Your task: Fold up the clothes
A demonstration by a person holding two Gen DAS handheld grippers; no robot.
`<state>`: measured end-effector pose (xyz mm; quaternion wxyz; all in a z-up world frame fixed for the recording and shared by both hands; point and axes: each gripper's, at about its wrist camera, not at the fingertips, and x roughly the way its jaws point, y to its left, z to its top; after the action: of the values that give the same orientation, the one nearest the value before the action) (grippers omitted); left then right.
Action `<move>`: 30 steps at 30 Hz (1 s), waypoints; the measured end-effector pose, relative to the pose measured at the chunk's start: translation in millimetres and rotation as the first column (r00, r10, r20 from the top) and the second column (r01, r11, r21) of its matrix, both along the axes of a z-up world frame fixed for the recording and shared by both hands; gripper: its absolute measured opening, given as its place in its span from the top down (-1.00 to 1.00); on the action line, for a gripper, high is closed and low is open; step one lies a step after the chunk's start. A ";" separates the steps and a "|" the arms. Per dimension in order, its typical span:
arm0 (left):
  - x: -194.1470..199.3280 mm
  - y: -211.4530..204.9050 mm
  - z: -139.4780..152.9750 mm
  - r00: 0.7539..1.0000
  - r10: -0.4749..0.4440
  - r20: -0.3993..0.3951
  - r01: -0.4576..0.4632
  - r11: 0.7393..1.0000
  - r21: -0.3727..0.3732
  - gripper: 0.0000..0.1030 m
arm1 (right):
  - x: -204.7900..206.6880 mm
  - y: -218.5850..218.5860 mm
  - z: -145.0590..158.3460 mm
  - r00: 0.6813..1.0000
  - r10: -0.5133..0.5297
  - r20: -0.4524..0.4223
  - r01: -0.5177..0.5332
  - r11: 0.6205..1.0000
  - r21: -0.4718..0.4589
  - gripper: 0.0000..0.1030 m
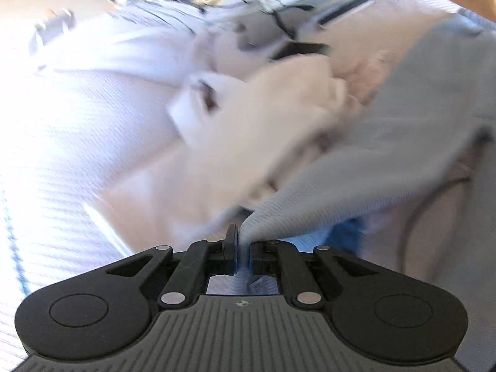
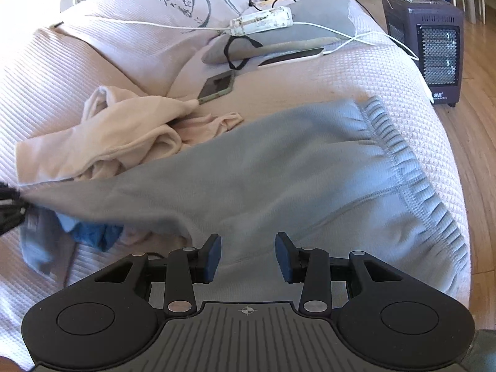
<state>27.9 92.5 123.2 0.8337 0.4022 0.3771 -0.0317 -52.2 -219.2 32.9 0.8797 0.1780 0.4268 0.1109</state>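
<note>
Bed (image 2: 356, 71) with white waffle cover, grey sweatpants (image 2: 279, 167) spread across it.
Left gripper (image 1: 243, 243) clamped tight on a pinch of the sweatpants' fabric edge. Right gripper (image 2: 248, 255) over the sweatpants, jaws partly apart, nothing between them. Cream garment (image 2: 124, 130) crumpled just beside.

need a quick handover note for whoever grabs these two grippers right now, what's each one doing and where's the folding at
Left gripper: shut on a corner of the grey sweatpants, pulling that corner up off the bed.
Right gripper: open, jaws apart just above the sweatpants, gripping nothing.
Things: the sweatpants lie spread across the bedspread, elastic waistband toward the right edge. A crumpled cream garment sits beyond them, a blue cloth partly under their near left edge. A phone lies close to the cream garment.
Done: one corner taken; no fold visible yet.
Left: fold the sweatpants, then the cream garment and the blue cloth.
</note>
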 end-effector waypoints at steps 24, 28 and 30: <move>-34.9 -161.8 -18.4 0.779 -0.624 -0.060 0.602 0.771 -0.210 -0.11 | -42.9 -50.5 0.0 0.984 -0.175 -0.034 0.176 0.984 0.012 0.24; -15.3 -112.7 14.2 0.866 -0.499 -0.017 0.483 0.846 -0.226 -0.28 | -31.8 -40.9 10.1 0.991 -0.133 0.004 0.133 0.991 0.017 0.24; -9.6 -91.7 15.5 0.898 -0.439 -0.025 0.422 0.877 -0.231 -0.31 | -24.6 -29.6 16.3 0.995 -0.092 0.029 0.091 0.996 0.015 0.24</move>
<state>18.3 0.8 138.7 0.8298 0.3800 0.3040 -0.2732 -76.8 -248.8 49.2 0.8888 0.2015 0.4045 0.0760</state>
